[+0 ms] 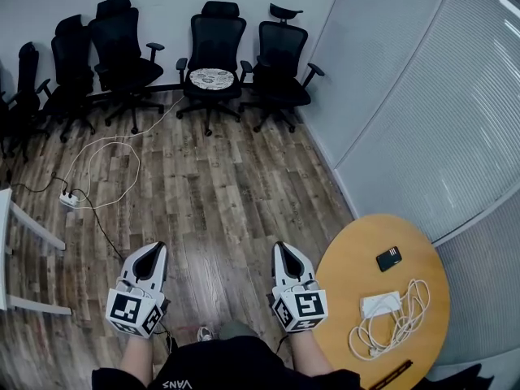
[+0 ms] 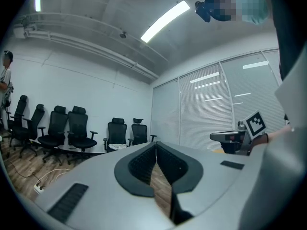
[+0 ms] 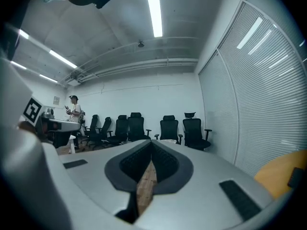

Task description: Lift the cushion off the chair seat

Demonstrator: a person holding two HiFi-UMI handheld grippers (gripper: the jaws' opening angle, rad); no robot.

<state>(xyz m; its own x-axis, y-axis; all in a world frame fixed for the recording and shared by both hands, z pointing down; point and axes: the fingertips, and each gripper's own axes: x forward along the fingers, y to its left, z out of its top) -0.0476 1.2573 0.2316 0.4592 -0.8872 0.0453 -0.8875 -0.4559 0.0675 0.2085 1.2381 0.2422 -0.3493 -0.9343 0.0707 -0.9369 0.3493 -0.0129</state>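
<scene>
Where the cushion (image 1: 211, 78) lies, flat on the seat of the 2nd black office chair (image 1: 218, 32) from the right in the row at the far wall, it is noted as a pale, patterned pad covering most of the seat. It is judged light, soft and floppy, so sag from any held edge is expected. A pinch at the front rim, the nearest edge, is preferred; 2 holds at opposite edges would keep it flat. The left gripper (image 1: 154, 249) and right gripper (image 1: 284, 247) are held level close to the body, well apart from the chair. Both pairs of jaws are pressed together with nothing between them. Wooden floor (image 1: 227, 193) is recorded in between, crossed at the left by a white cable (image 1: 106, 157).
</scene>
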